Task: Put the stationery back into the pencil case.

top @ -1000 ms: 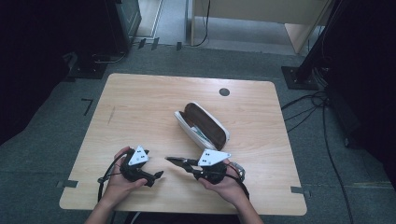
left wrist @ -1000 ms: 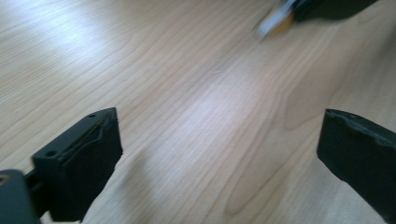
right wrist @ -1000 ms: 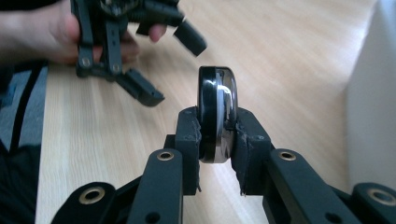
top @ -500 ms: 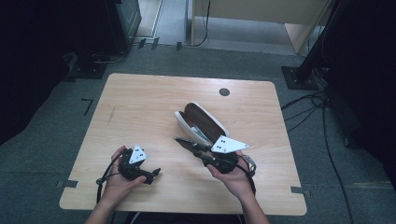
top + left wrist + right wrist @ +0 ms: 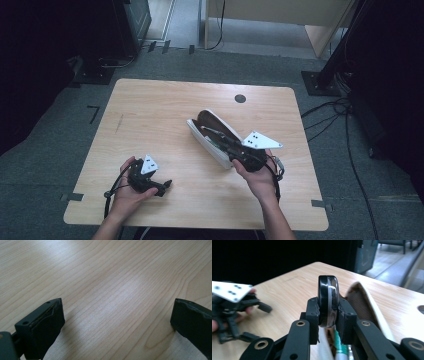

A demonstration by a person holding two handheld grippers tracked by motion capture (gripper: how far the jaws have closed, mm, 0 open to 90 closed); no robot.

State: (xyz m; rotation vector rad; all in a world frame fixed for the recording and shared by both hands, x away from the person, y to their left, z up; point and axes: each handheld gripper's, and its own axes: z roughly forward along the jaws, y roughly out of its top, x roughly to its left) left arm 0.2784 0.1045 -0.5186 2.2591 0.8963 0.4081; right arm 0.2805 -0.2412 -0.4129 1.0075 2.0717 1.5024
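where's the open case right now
The case lies open on the table, right of centre in the high view, just ahead of the right gripper, whose fingers reach over it.

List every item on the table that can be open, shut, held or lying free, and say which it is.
Glasses case: open, lying on the table.
Folded black glasses: pinched upright in the right gripper, above the case.
Right gripper: shut on the glasses.
Left gripper: open, nothing between its fingers, low over bare wood.
Green-and-white item in the case: too hidden to tell.
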